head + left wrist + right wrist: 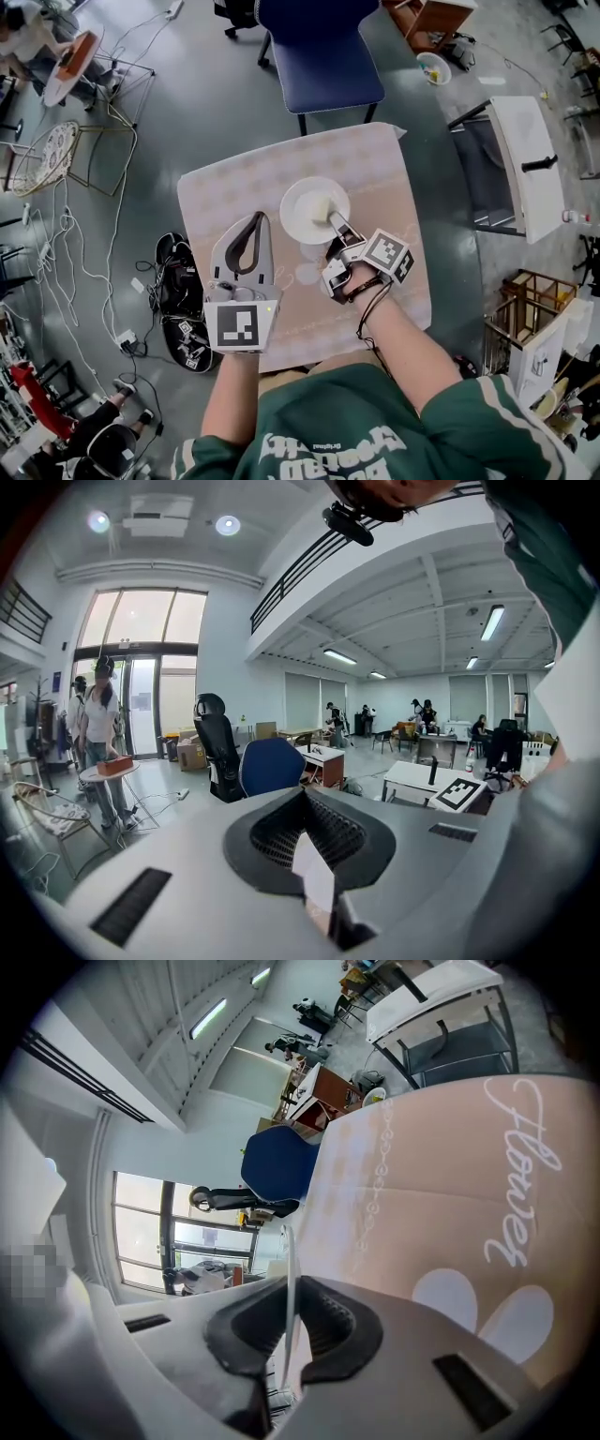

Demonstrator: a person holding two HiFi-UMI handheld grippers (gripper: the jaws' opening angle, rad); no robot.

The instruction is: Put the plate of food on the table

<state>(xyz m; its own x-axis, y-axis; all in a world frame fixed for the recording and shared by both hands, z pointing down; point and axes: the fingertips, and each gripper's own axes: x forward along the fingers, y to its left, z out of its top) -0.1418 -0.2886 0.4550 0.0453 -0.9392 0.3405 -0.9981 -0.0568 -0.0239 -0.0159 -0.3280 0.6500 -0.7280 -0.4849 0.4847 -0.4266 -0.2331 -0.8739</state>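
A white plate (302,214) with a pale chunk of food (322,207) is over the middle of the table's pink cloth (375,169). My right gripper (332,222) is shut on the plate's near rim. In the right gripper view that rim (289,1269) runs edge-on between the black pads, with the cloth (450,1176) close beside it. I cannot tell whether the plate rests on the cloth or hangs just above it. My left gripper (260,217) is over the table's left half, its tips together, apart from the plate. In the left gripper view a small white scrap (314,874) shows between its pads.
A blue chair (319,47) stands at the table's far edge. A white cart (525,159) is to the right. Cables and dark gear (178,281) lie on the floor at the left, beyond them a wire chair (52,150). People stand far off in the room.
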